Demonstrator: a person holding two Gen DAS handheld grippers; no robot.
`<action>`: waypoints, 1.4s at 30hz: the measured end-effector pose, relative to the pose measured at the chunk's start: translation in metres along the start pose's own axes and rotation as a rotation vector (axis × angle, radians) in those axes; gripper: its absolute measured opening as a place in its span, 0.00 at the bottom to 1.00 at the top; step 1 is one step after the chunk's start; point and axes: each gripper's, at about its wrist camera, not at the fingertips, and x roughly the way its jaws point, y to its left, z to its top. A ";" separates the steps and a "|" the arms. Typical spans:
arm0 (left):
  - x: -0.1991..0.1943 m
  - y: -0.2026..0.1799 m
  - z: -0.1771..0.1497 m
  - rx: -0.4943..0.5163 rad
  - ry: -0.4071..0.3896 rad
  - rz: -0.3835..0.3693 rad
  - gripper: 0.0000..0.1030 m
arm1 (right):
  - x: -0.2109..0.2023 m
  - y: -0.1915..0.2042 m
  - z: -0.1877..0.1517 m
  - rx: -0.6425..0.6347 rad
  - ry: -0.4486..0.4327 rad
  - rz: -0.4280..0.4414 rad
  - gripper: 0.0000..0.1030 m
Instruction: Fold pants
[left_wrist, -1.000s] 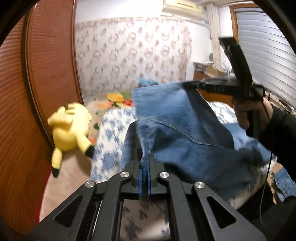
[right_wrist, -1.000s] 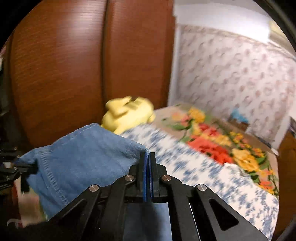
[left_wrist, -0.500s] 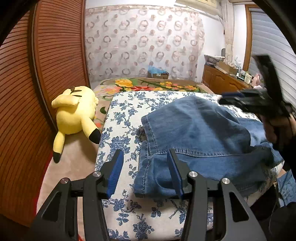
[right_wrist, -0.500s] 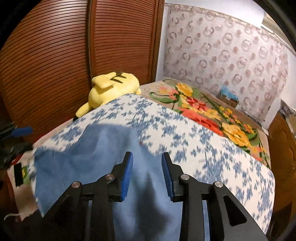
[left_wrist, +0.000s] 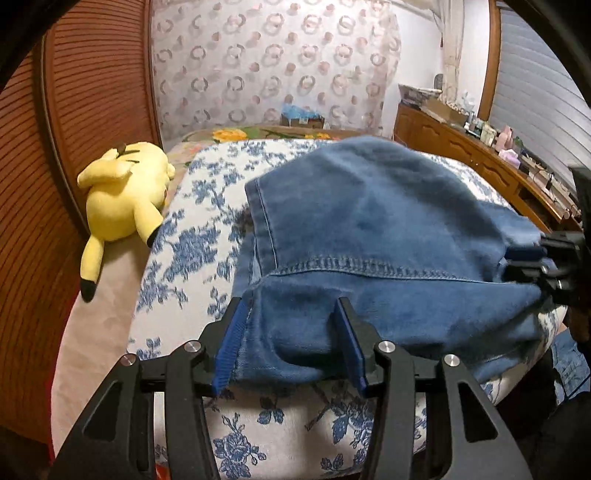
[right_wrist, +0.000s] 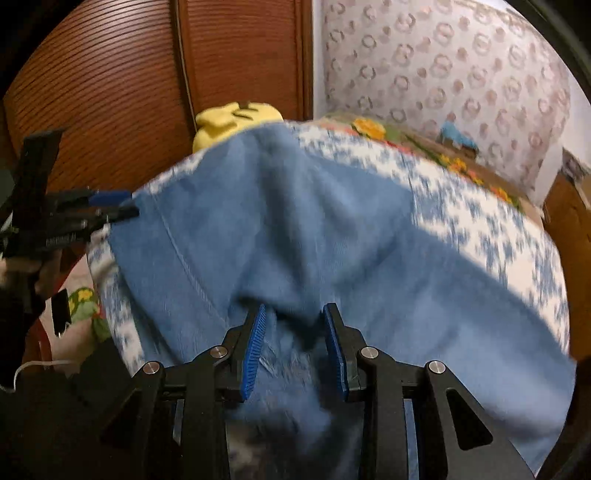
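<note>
The jeans (left_wrist: 376, 236) lay bunched on the bed (left_wrist: 192, 236). Left gripper (left_wrist: 291, 332) and right gripper (right_wrist: 293, 336) straddled denim, jaws wide, gripping nothing; both should probably close on matching edges together.

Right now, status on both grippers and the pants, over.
Left gripper open, denim between its fingers. Right gripper open, likewise straddling cloth. Jeans lie folded on the floral bedspread. Yellow plush toy off to the side, not obstructing.

Left gripper (left_wrist: 290, 341) and right gripper (right_wrist: 295, 347) both gape (blue pads apart).
</note>
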 end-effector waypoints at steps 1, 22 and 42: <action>0.001 0.000 -0.002 0.000 0.006 0.003 0.49 | 0.000 0.000 -0.008 0.015 0.012 0.001 0.32; -0.007 -0.017 0.023 0.015 -0.059 -0.022 0.49 | -0.021 -0.039 0.019 0.103 -0.157 -0.060 0.38; 0.023 -0.025 0.010 0.027 0.008 -0.016 0.49 | 0.056 -0.081 0.074 0.246 -0.120 0.013 0.09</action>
